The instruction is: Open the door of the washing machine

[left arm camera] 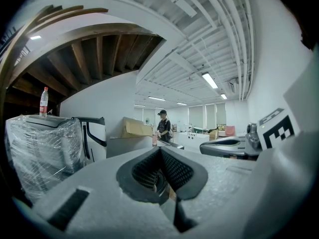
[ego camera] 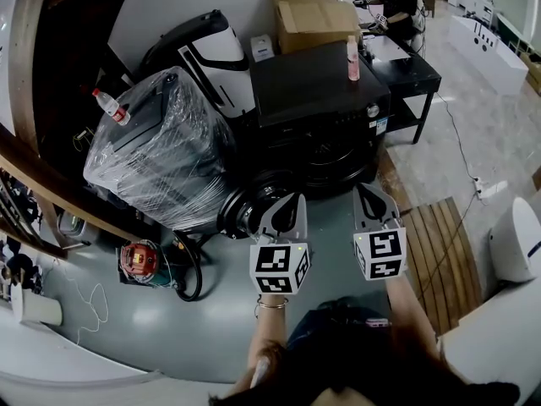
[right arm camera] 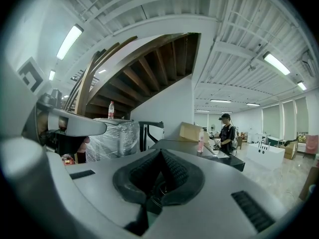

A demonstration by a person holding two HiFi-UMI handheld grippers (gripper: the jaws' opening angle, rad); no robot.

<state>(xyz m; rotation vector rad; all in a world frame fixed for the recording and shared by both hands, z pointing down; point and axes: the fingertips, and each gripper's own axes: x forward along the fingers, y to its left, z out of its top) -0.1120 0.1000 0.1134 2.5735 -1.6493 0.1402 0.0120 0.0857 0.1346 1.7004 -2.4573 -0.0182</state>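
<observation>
My left gripper (ego camera: 292,203) and right gripper (ego camera: 365,191) hang shut, empty, before the washer (ego camera: 317,91); its door (ego camera: 247,211), seemingly ajar, looks stiff, hinged; I'd grip its rim.

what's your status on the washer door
Left gripper and right gripper shut, empty, in front of the washing machine. Door by the left tip, looks swung out, not certain. Wrapped appliance close beside it.

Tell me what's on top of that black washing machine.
A slim pink bottle stands upright on the black washing machine, near its right edge. What the brown cardboard box behind rests on is hidden.
</observation>
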